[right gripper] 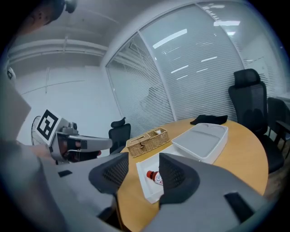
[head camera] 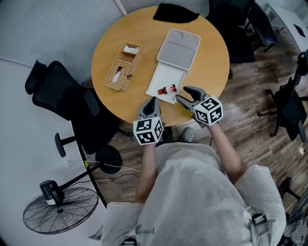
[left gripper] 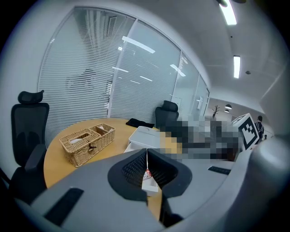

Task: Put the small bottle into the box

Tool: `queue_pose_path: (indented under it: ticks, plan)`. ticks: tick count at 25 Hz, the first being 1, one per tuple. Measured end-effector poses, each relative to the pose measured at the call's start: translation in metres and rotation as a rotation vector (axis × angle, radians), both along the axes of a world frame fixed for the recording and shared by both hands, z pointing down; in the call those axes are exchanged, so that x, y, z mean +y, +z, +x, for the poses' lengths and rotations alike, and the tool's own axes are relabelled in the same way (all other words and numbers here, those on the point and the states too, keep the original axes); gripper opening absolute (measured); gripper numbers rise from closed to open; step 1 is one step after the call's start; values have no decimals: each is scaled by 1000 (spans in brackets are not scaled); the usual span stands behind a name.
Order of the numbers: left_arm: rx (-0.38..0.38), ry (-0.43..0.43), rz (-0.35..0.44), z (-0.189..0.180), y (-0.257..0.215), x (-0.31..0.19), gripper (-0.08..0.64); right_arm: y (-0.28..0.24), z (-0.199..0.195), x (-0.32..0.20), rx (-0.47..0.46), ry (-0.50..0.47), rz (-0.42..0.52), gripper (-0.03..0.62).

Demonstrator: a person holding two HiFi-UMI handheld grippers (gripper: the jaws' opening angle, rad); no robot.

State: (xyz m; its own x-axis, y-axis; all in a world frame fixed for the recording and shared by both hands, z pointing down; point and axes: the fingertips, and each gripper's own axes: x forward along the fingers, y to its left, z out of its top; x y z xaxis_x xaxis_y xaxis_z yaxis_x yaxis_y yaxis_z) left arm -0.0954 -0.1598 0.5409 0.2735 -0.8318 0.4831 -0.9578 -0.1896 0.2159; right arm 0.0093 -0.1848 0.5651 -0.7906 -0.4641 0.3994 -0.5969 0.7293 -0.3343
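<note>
The small bottle (head camera: 167, 89), red-capped with a red and white label, lies on its side in the open white box (head camera: 162, 76) near the table's front edge. In the right gripper view the bottle (right gripper: 154, 177) shows between my right gripper's jaws but beyond them, untouched. My right gripper (head camera: 183, 94) stands open and empty just right of the box's near corner. My left gripper (head camera: 153, 100) hovers at the box's near end, shut with nothing in it. In the left gripper view its closed jaws (left gripper: 147, 164) hide most of the bottle (left gripper: 147, 173).
The box's lid (head camera: 179, 48) lies open behind the tray. A wicker basket (head camera: 123, 66) sits at the table's left, a black cloth (head camera: 175, 13) at its far edge. Black office chairs (head camera: 62, 103) stand around the round wooden table (head camera: 211, 67); a floor fan (head camera: 57, 209) is lower left.
</note>
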Motion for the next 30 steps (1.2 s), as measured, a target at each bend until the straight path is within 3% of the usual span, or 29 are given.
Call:
queue_pose_path:
  ticks: [7, 12, 21, 30]
  plan:
    - [-11, 20, 8, 16, 2, 11, 29, -6, 5, 18, -104, 124, 17, 209]
    - [7, 1, 3, 18, 5, 23, 29, 0, 11, 30, -73, 170, 33, 204]
    - [28, -53, -3, 9, 15, 37, 28, 13, 16, 45, -44, 168, 32, 198]
    - [22, -55, 10, 11, 12, 39, 29, 12, 25, 45, -50, 202, 36, 179]
